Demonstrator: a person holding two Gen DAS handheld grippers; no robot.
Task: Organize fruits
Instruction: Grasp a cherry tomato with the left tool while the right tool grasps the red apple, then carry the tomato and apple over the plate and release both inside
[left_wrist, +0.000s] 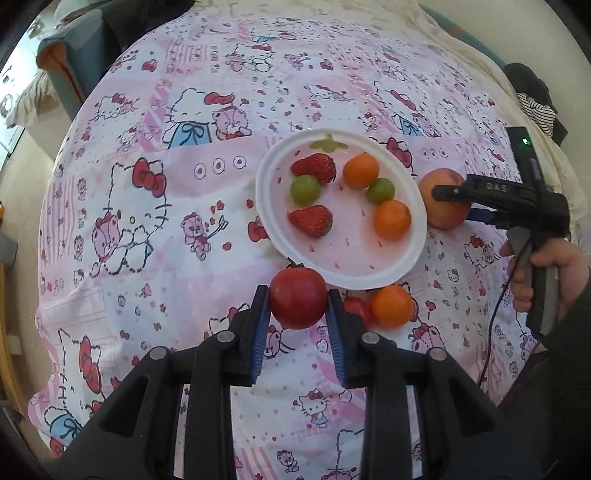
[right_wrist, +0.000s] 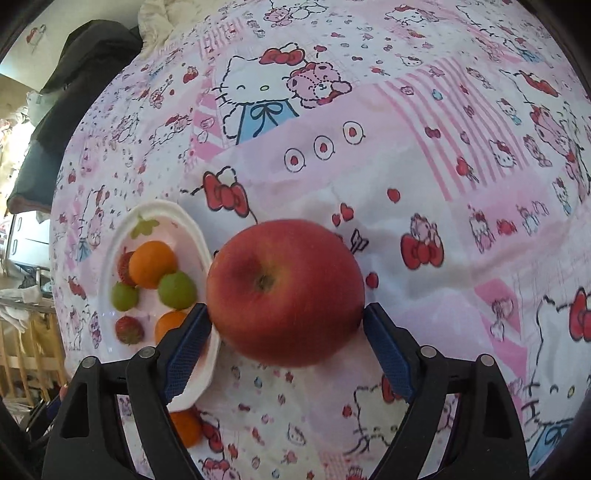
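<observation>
1. Risk, left: the tomato (left_wrist: 297, 297) sits between the left gripper (left_wrist: 297, 306) pads, both blue faces touching its sides, so held. It's round and smooth; grip is near the fingertips, so a quick swing toward the plate (left_wrist: 419, 243) could let it roll out fwd.
2. Risk, right: the apple (right_wrist: 286, 290) is wide for the right gripper (right_wrist: 287, 325). Jaws spread wide, left pad at its edge, right pad looks a hair off, but the view is poor there, so can't tell if it's clamped. If closed off-centre, it prob. squirts out at 12 o'clock.
3. Risk, plate: the left finger of the right gripper overlaps the plate rim; closing or lifting may nudge the plate and shake its 2 strawberries, 2 green fruits, 2 oranges.
4. Loose bits: an orange (left_wrist: 392, 306) and a small red fruit (left_wrist: 357, 312) lie on the cloth just at 3 o'clock of the tomato; a low sweep could knock them.
5. Positions: tomato at 6 o'clock of the plate, just off the rim. Apple at 3 o'clock of the plate in the left view, close beside the rim.
</observation>
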